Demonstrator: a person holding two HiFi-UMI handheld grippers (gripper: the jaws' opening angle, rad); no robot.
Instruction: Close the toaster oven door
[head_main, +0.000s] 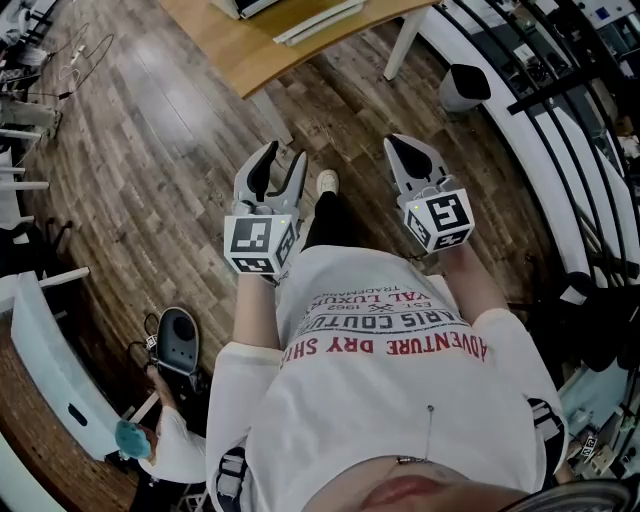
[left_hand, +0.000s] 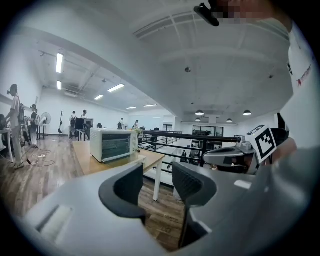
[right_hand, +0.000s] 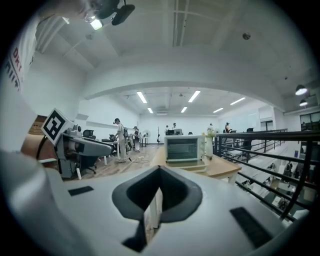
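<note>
Oven (right_hand: 185, 149) on surface (right_hand: 222, 172): door seemingly open, untouched | left tongs (left_hand: 159, 184) open, empty | right tongs (right_hand: 159, 177) closed, empty | both well apart from oven; closing pending

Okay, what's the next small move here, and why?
Probably step toward the table: the toaster oven stands well ahead, out of reach, and the left gripper, open, and the right gripper, shut, both hold nothing.

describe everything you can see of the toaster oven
The toaster oven is a boxy, white or cream appliance with a dark front opening that shows horizontal rack lines. Its door appears to be folded down flat in front of it. It stands upright near the end of a wooden table, and nothing else visibly touches it.
</note>
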